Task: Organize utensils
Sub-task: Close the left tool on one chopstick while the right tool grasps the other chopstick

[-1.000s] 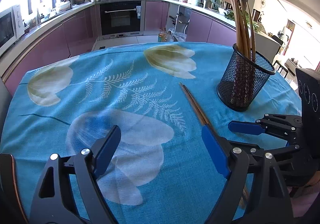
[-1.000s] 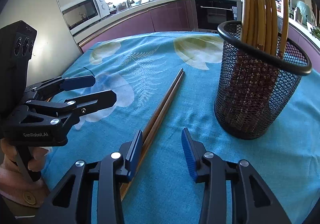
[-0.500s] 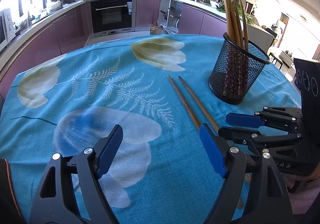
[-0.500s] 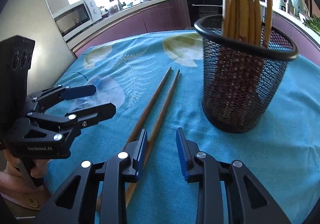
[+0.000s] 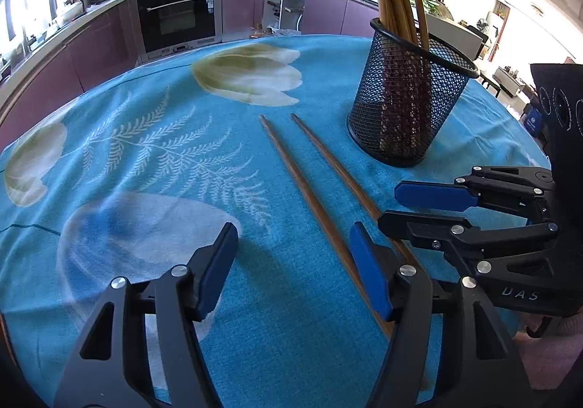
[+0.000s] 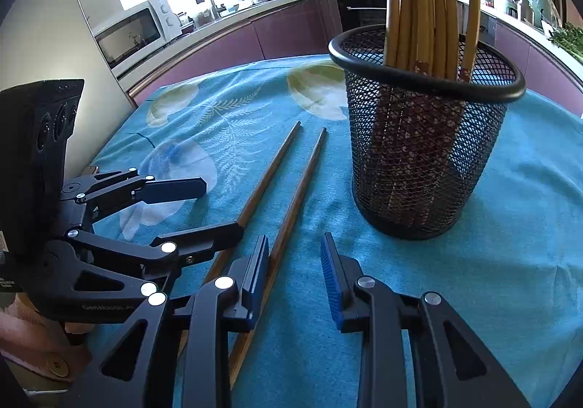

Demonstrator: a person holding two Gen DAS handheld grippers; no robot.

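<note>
Chopsticks (image 5: 309,189) on blue floral tablecloth (image 5: 145,153) in purple-cabineted kitchen, left gripper (image 5: 291,262) closing, right gripper (image 6: 295,273) parted, both empty.

Two brown chopsticks that lay pressed together a second ago now lie spread apart on the blue surface (image 5: 145,138), forming a narrow V. The left chopstick (image 5: 302,189) and the right chopstick (image 5: 335,167) have their far tips separated, near the mesh holder (image 5: 408,109). The left tongs (image 5: 291,269) have come forward and lower toward the sticks, and their jaws have just been closing, nothing between the pads. The right tongs (image 6: 295,273) have also narrowed, jaws standing slightly apart; the right chopstick lies against the inner face of the left pad, not clamped.
</note>
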